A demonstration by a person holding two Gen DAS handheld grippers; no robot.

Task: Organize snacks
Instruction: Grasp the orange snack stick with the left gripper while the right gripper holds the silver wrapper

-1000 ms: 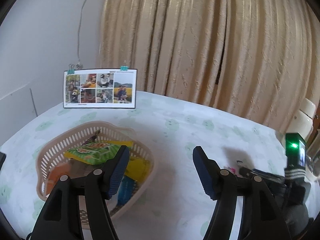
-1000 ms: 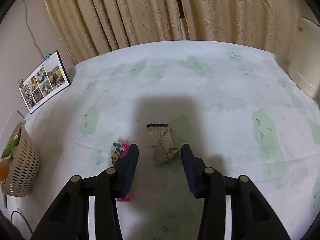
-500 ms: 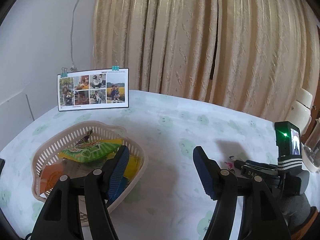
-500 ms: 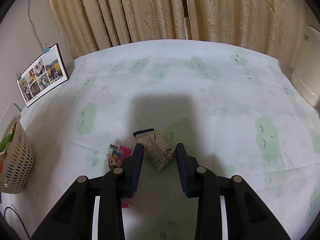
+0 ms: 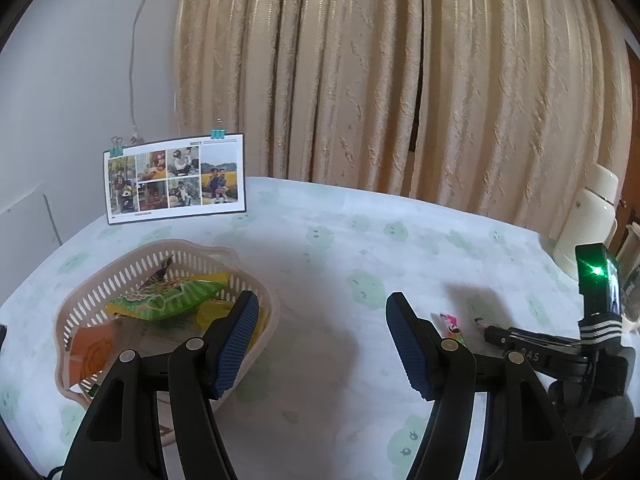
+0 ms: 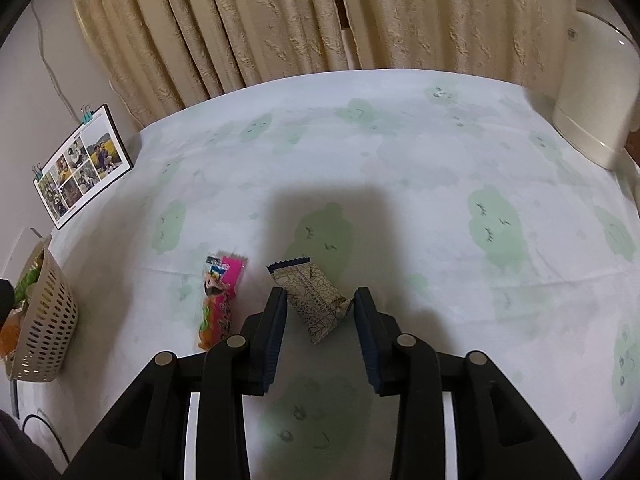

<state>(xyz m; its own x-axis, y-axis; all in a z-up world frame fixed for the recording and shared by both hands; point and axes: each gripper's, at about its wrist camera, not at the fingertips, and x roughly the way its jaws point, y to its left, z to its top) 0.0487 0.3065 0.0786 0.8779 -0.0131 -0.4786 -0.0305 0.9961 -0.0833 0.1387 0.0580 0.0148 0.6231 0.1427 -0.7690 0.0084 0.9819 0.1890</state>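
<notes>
A beige patterned snack pack (image 6: 310, 300) sits crosswise between the blue pads of my right gripper (image 6: 320, 300), which is shut on it just above the tablecloth. A pink candy packet (image 6: 222, 292) lies on the cloth just left of it, also seen in the left wrist view as the pink packet (image 5: 450, 322). The beige slotted basket (image 5: 100, 288) at the left holds a green snack bag (image 5: 168, 300), an orange packet (image 5: 92, 356) and something yellow. My left gripper (image 5: 320, 308) hangs open beside the basket's right rim, holding nothing.
A photo board (image 5: 176, 178) with binder clips leans on the wall at the table's far left. A cream appliance (image 6: 592, 92) stands at the far right corner. Curtains hang behind the table. The right gripper's body with its green light (image 5: 596, 280) shows at the right.
The right jaws have narrowed onto the patterned pack, which now keeps its place between them while the pink packet slides out from behind the left finger. The left gripper drew back slightly, still open.
</notes>
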